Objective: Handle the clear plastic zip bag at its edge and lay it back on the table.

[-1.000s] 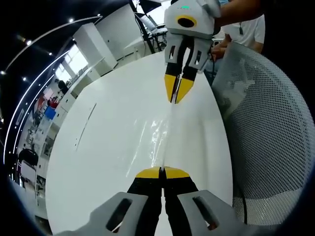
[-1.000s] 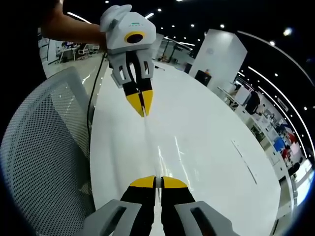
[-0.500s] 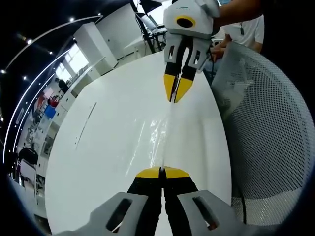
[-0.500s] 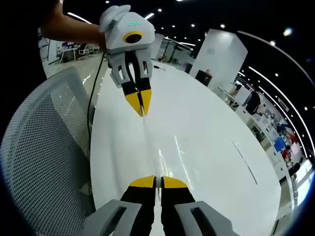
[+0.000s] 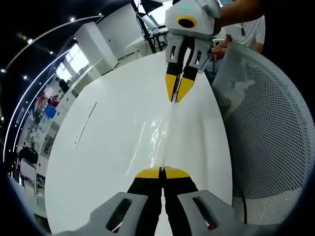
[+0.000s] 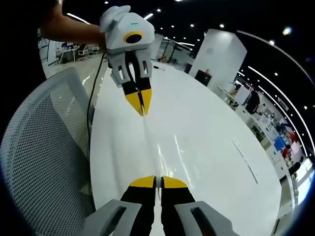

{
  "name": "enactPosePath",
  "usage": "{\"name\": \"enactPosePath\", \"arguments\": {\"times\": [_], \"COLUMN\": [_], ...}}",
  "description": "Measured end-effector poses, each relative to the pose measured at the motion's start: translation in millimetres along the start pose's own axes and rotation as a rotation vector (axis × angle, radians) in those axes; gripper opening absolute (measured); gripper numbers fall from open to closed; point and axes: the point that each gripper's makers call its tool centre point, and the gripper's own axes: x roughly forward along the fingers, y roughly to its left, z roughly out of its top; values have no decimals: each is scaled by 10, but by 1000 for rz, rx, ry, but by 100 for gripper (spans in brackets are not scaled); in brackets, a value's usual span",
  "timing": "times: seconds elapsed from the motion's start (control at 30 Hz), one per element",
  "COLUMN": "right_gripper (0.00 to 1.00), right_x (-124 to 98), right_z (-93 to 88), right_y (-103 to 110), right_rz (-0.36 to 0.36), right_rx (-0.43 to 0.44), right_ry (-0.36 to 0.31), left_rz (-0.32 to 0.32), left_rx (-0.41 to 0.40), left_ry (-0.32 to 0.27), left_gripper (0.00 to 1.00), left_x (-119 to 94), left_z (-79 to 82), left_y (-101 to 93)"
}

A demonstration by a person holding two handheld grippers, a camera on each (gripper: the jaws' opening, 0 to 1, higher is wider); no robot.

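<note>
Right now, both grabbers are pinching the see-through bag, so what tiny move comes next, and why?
Probably lower both together. The left gripper and right gripper are each shut on an end of the clear plastic zip bag, which is stretched taut between them above the white oval table. Lowering would lay it flat.

This is a large open-plan office or showroom-like workspace. A dark ceiling carries rows of small round recessed spotlights and long curved white light strips. A big glossy white oval worktop of conference-table size runs through both views, and a white perforated mesh office chair back stands just beside it. Tall white rectangular pillars or partition walls rise behind the worktop. Farther off, along the room's edge, stand rows of desks with screens and coloured items, too small to make out, and people stand or sit near them.
</note>
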Motion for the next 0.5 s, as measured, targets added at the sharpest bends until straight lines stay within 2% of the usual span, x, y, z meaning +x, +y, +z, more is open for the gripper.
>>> {"name": "enactPosePath", "arguments": {"times": [0.5], "right_gripper": [0], "right_x": [-17], "right_z": [-36], "right_y": [2], "right_rz": [-2], "right_rx": [1], "right_ry": [8], "left_rz": [7], "left_rx": [-1], "left_ry": [8], "left_gripper": [0], "left_x": [-14], "left_z": [-24], "left_y": [16]}}
